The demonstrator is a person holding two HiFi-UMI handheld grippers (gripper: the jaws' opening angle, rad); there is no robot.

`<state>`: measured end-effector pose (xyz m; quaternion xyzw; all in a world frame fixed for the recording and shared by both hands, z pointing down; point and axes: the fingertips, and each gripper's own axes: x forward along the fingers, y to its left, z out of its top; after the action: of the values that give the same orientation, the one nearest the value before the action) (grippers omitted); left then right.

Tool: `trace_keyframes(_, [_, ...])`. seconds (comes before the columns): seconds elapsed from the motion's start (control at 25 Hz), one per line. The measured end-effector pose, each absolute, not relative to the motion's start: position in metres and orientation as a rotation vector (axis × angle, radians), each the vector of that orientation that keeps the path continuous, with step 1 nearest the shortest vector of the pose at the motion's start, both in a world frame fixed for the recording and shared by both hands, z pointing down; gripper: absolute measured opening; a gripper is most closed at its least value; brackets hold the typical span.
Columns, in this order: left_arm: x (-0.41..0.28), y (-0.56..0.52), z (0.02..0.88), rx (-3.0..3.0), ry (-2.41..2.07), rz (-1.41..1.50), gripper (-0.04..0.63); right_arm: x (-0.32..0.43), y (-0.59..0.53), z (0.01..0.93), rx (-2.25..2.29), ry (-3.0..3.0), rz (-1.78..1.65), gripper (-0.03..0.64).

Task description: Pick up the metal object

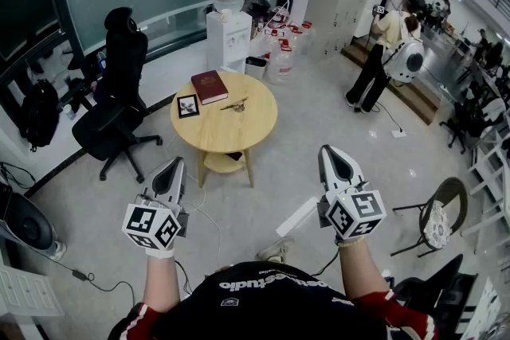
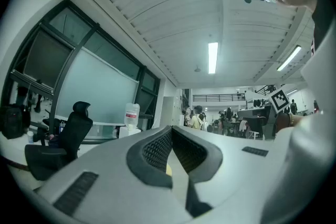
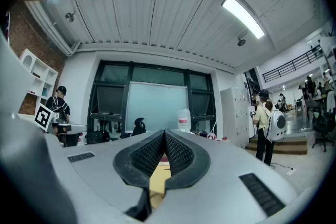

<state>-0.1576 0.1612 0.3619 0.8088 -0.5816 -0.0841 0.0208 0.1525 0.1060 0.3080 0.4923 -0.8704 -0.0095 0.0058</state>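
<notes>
A small metal object [image 1: 236,103] lies on the round wooden table [image 1: 243,133] in the head view, near its far middle. My left gripper [image 1: 176,164] is held low at the left, well short of the table, its tips together and nothing between them. My right gripper [image 1: 327,152] is at the right, also short of the table, jaws closed and empty. In the left gripper view the left gripper [image 2: 171,129] points level across the room. In the right gripper view the right gripper [image 3: 164,134] shows a strip of tabletop [image 3: 159,173] through its jaws.
On the table lie a dark red book [image 1: 209,86] and a small framed picture [image 1: 188,105]. A black office chair [image 1: 116,109] stands left of the table, a water dispenser [image 1: 228,20] behind it. A folding chair [image 1: 437,217] is at the right. People stand at the far right.
</notes>
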Motion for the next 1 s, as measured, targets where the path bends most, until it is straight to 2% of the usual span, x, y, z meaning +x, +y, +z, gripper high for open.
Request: trace_keyframes(1.0, [-0.1565,0.1563,0.3708,2.502,-1.793,-0.238,0.017,0.1495,0.1006,0.3093,1.518,-2.821,0.063,0.026])
